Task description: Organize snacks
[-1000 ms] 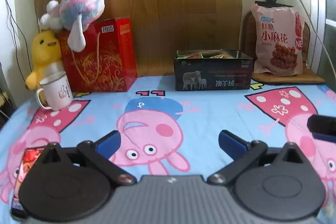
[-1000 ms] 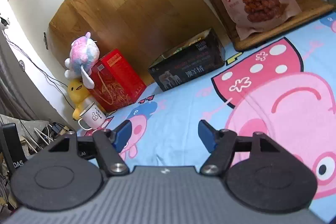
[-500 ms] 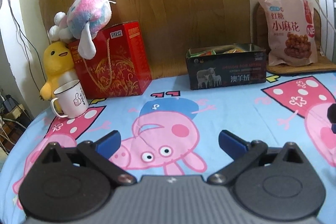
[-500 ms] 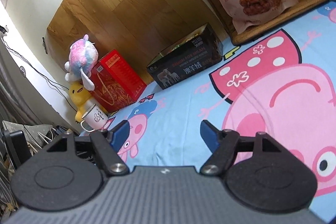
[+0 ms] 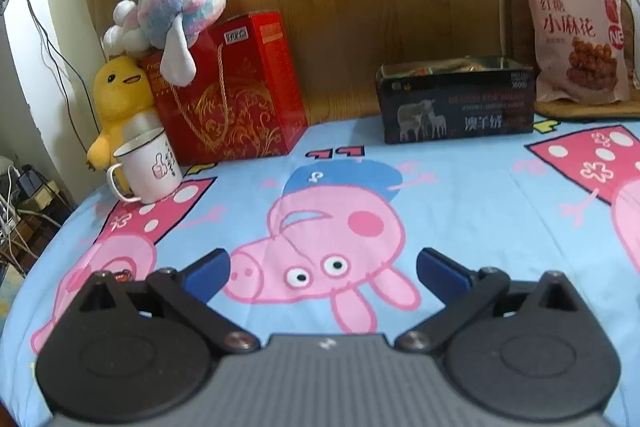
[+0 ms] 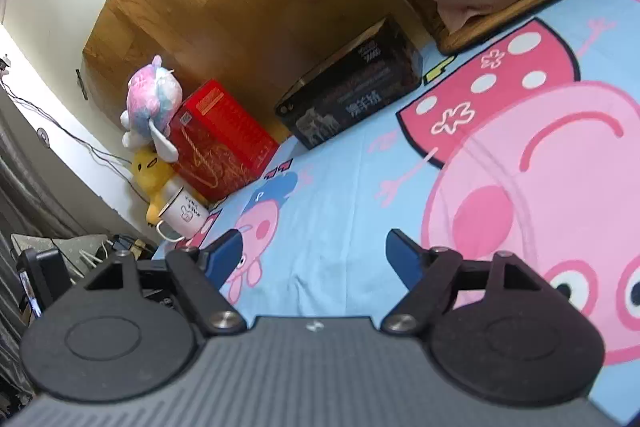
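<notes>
Two handheld grippers hover over a bed or table covered in a blue cartoon-pig cloth (image 5: 460, 195); the left gripper (image 5: 322, 269) has its blue-tipped fingers spread wide with only bare cloth between them; the right gripper (image 6: 314, 253) is likewise spread and empty, its jaws having just been opening wider. The snacks sit well apart from both, along the far edge by a wooden panel: an open black box (image 5: 456, 103) printed with sheep, colourful packets showing at its top, and just to its right a large pink snack bag (image 5: 576, 39) propped upright on a woven mat (image 5: 588, 110). At far left stand a red gift box (image 5: 232, 91) with a pastel plush toy (image 5: 180, 7) on top, a yellow duck plush (image 5: 116, 99) and a white mug (image 5: 148, 167) touching it. Likely risks: the tall bag looks lightly balanced, so a one-sided nudge could topple it off the mat; its slick, puffy film may slip from a shallow pinch; a hard squeeze could crush the contents; the soft cloth could let the box slide when pushed.
</notes>
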`<state>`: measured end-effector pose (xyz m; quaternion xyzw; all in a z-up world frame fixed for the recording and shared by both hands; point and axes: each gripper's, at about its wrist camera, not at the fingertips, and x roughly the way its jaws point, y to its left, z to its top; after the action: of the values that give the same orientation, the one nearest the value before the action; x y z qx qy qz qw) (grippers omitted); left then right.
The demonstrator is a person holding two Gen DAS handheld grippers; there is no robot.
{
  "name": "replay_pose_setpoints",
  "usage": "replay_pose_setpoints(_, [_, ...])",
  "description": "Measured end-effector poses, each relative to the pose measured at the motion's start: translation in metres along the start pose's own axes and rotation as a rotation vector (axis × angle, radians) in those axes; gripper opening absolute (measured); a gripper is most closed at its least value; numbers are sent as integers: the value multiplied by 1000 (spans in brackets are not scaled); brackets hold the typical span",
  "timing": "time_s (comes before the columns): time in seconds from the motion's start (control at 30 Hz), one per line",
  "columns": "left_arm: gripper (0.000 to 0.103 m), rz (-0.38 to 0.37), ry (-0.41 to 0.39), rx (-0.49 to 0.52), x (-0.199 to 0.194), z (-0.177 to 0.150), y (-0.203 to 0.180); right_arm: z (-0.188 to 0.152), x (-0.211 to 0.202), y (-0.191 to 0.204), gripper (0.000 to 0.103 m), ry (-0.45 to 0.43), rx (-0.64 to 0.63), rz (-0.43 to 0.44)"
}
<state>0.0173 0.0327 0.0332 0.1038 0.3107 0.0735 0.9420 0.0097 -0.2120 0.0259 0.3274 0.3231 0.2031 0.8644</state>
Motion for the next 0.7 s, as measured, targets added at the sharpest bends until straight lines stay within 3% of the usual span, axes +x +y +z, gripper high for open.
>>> replay_pose_setpoints(0.13, [103, -11, 38, 5, 3, -2, -3, -3, 3, 0, 81, 18, 6, 7])
replay_pose_setpoints(0.37, [103, -100, 89, -5, 2, -2, -13, -5, 0, 9, 83, -15, -48, -41])
replay_pose_setpoints(0.57, [103, -109, 91, 17, -3, -2, -24, -10, -4, 23, 89, -73, -160, -111])
replay_pose_setpoints(0.7, [103, -109, 88, 13, -6, -2, -24, -11, -4, 27, 90, -80, -182, -109])
